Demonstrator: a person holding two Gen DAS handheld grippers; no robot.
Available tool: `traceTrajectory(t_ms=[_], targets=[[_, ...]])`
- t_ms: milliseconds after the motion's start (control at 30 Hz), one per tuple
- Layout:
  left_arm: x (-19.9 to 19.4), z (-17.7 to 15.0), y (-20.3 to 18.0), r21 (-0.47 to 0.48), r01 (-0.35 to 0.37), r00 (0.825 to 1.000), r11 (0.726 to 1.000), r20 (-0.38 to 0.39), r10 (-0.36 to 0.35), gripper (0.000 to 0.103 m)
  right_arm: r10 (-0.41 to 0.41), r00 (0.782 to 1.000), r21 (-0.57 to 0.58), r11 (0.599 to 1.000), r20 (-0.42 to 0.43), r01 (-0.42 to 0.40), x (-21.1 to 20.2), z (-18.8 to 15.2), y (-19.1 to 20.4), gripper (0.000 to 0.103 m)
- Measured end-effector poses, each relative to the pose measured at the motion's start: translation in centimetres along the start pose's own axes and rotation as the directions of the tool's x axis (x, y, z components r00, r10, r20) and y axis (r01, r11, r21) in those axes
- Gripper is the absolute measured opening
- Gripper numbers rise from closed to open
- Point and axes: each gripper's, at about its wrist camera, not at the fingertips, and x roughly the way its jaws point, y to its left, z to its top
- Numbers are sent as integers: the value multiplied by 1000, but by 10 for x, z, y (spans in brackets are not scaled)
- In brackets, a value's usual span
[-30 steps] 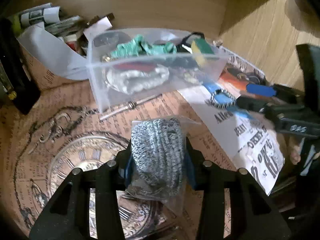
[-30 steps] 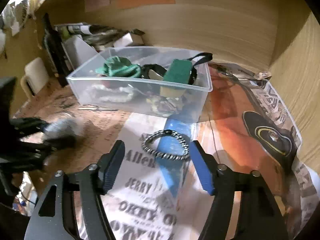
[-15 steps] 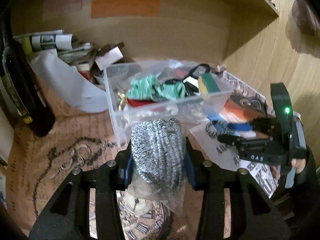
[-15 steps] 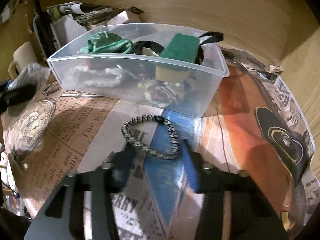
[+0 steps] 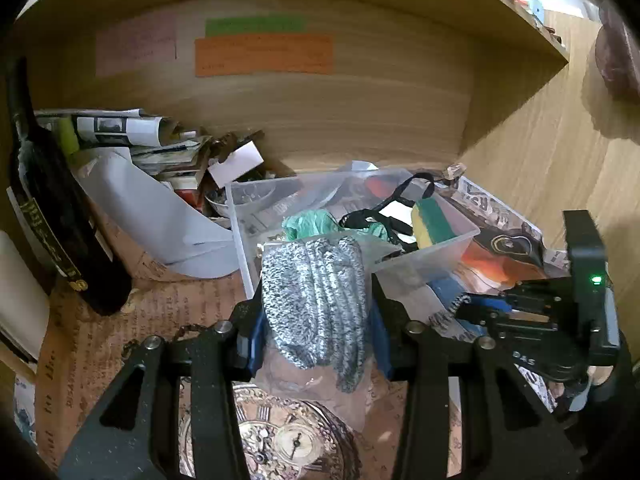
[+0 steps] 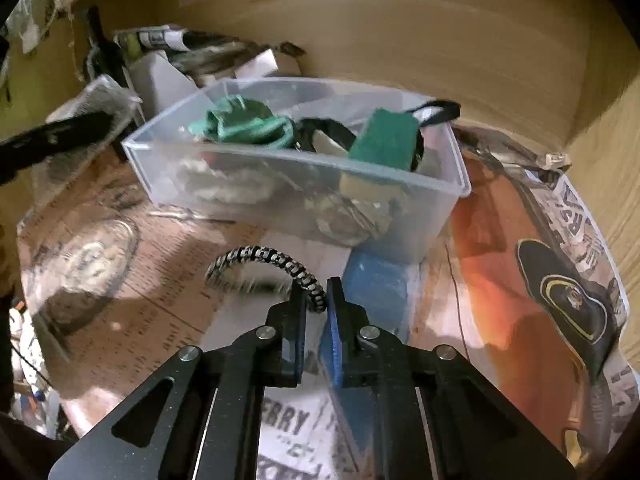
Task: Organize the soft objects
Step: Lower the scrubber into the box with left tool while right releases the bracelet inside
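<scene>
My left gripper [image 5: 316,312] is shut on a grey knit item in a clear plastic bag [image 5: 316,296], held up in front of the clear plastic bin [image 5: 428,252]. The bin holds a green cloth [image 5: 308,222], a green-and-yellow sponge [image 5: 430,220] and a black strap. In the right wrist view my right gripper [image 6: 318,300] is shut on a black-and-white braided bracelet [image 6: 260,258], just in front of the bin [image 6: 304,160]. The right gripper also shows at the right of the left wrist view [image 5: 532,312].
A dark bottle [image 5: 52,216] stands at the left. Rolled papers and a white sheet [image 5: 152,208] pile up behind the bin. Wooden walls close the back and right. Printed paper [image 6: 560,280] covers the surface.
My left gripper lifted the bagged knit item up toward the bin. My right gripper moved forward and closed on the bracelet, lifting one side.
</scene>
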Motion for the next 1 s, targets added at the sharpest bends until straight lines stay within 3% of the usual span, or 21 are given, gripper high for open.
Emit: traceTrajectory(t_ms=[333, 567, 1000], targets=[[4, 25, 6, -16, -18, 999, 1000, 30, 19, 43, 22, 989, -12, 1000, 147, -21, -40, 29, 7, 8], [17, 50, 6, -9, -25, 999, 1000, 46, 25, 43, -2, 976, -8, 1000, 218, 4, -43, 63, 6, 8], [87, 69, 16, -48, -30, 997, 998, -77, 27, 43, -40, 989, 29, 999, 140, 37, 14, 108, -10, 8]])
